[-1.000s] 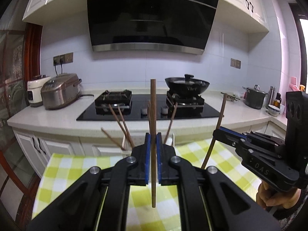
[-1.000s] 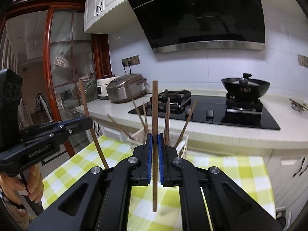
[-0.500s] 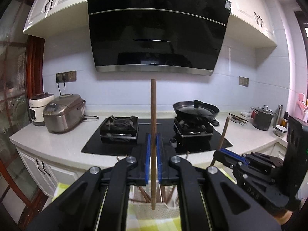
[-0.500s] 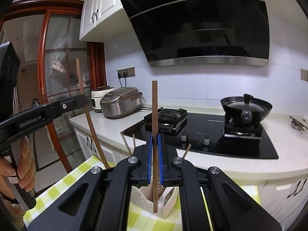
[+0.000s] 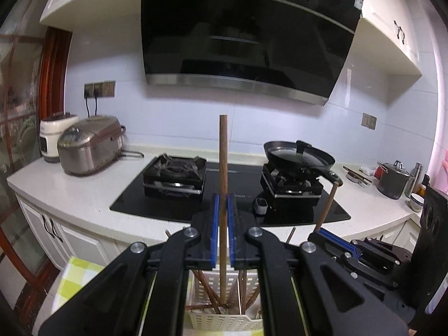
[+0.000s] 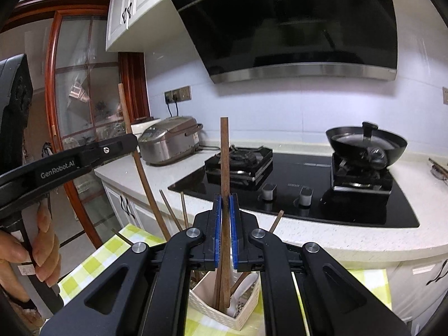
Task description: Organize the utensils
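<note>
the left gripper [image 5: 221, 232] grips one brown chopstick [image 5: 223, 168] upright. the right gripper [image 6: 225, 232] grips another chopstick [image 6: 224, 162], both above the white basket [image 5: 218, 319].

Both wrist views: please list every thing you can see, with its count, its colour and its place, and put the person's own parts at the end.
chopstick: two held, brown, upright, one in each gripper
utensil basket: one, cream, on the checked cloth below the grippers, holding more brown chopsticks
checked cloth: one, yellow-green and white, on the table
gas hob: one, black, in the white counter
wok: one, black, on the hob's burner nearer the steel pot
rice cooker: one, silver, at the counter's end nearer the door
range hood: one, black, on the wall
steel pot: one, grey, far counter end
left gripper: black, blue fingers, shut on a chopstick
right gripper: same, shut on a chopstick
hand: one, holding the left gripper's handle
</note>
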The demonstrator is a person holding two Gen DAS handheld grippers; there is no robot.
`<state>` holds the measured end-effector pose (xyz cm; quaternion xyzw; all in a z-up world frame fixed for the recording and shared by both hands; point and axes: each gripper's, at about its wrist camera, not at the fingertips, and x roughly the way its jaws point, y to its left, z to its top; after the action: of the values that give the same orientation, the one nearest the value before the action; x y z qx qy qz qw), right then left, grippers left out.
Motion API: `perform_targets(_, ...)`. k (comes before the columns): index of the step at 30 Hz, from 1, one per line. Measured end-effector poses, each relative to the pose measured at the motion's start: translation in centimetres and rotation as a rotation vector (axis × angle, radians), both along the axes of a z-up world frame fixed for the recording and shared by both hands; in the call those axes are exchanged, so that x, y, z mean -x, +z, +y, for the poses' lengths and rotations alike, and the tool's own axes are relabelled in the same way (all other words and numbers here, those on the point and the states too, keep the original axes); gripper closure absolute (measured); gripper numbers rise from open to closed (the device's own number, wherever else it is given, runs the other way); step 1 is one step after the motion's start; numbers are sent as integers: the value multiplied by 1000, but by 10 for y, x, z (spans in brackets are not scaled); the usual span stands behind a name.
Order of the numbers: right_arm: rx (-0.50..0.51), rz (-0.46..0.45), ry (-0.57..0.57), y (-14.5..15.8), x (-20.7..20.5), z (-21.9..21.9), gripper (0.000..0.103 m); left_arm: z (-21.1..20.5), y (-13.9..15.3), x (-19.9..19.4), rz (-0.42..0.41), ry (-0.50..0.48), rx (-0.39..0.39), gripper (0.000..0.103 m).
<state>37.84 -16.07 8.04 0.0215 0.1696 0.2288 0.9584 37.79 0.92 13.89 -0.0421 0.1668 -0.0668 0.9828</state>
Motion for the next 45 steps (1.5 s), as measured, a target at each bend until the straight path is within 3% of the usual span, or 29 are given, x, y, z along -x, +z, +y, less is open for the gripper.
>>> perform_targets(13, -13, 150, 29, -38, -28, 14, 96, 0, -48, -31, 150, -32, -35, 97)
perform_targets(16, -4, 166, 31, -42, -31, 16, 90, 4, -53, -34, 166, -14, -24, 95)
perform_targets(17, 0, 165, 30, -42, -32, 16, 86, 5, -54, -34, 168, -11, -18, 91)
perform_targets(19, -1, 156, 23, -40, -30, 15, 68, 10, -54, -33, 165, 3, -8, 81)
perform_targets(20, -12, 144, 11, -39, -27, 12, 51, 12, -53, -32, 159, 12, -6, 78)
perform_targets(22, -22, 133, 5, -36, -24, 8, 47, 15, -51, -28, 151, 26, -5, 74)
perform_targets(26, -14, 111, -19, -29, -13, -4, 47, 24, -40, -10, 89, 90, -7, 39)
perform_targets(28, -14, 93, -32, -22, -4, -11, 47, 27, -32, 3, 45, 120, -28, 32)
perform_targets(32, -16, 50, -65, -7, 19, -27, 44, 25, -11, 36, -64, 188, -94, 7)
perform_targets(36, -22, -18, -102, 10, 49, -40, 28, 23, 9, 71, -160, 226, -140, 4)
perform_targets(39, -18, -62, -118, 18, 76, -47, 20, 26, 17, 101, -204, 235, -127, 4)
perform_targets(45, -31, -103, -136, 21, 124, -55, 18, 27, 12, 151, -239, 230, -140, 4)
